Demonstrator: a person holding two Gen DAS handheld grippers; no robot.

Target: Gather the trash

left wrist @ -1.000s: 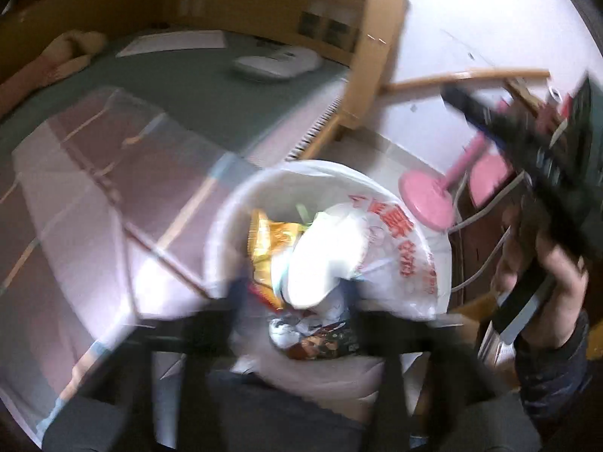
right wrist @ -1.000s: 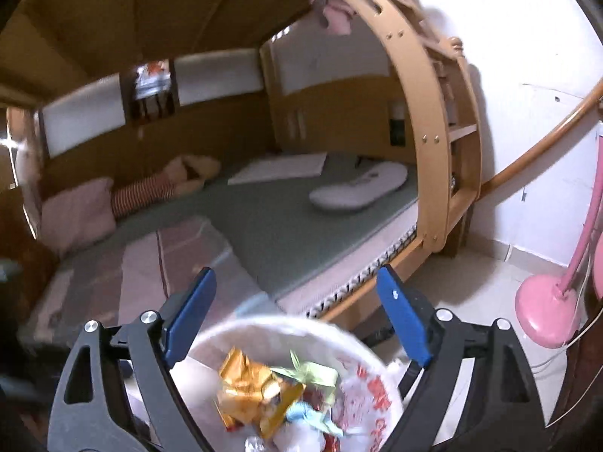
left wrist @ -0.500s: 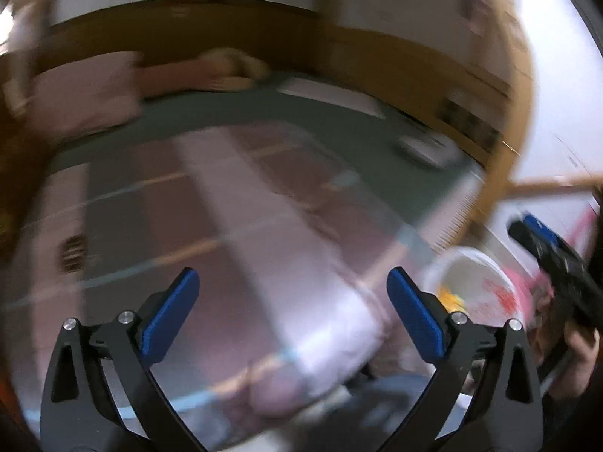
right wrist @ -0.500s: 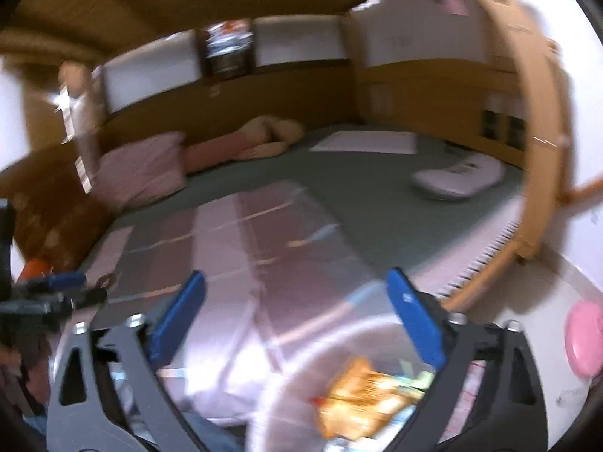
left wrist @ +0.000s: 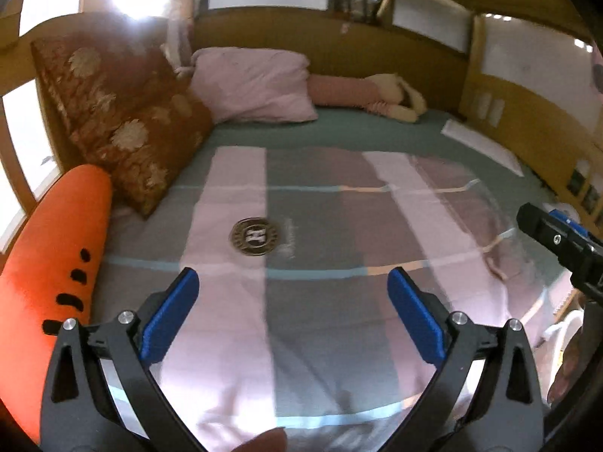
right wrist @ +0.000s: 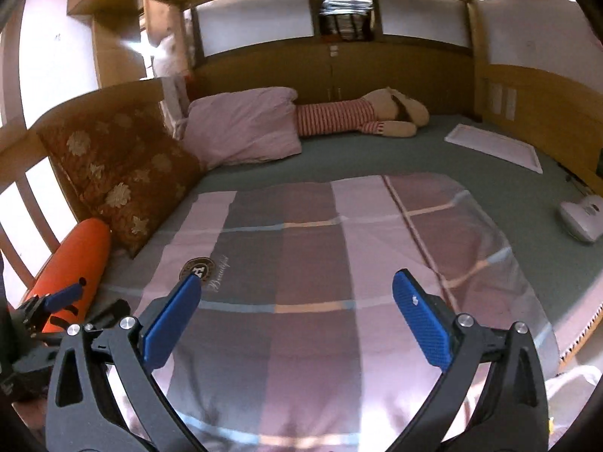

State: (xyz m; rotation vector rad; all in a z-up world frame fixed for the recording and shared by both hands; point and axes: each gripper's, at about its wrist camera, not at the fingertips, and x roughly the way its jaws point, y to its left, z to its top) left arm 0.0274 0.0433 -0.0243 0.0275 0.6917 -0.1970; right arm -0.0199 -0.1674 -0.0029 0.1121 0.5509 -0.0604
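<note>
Both claws have swung away from the white trash bag, their jaws just opening wide with nothing between them. Left claw [left wrist: 292, 316] and right claw [right wrist: 296, 320] now hover over the plaid blanket [right wrist: 339, 263]; the trash bag [right wrist: 573, 380] peeks in at 4 o'clock.

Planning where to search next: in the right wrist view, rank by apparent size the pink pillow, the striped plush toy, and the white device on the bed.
1. pink pillow
2. striped plush toy, somewhat smaller
3. white device, smallest, though cut by the edge
</note>
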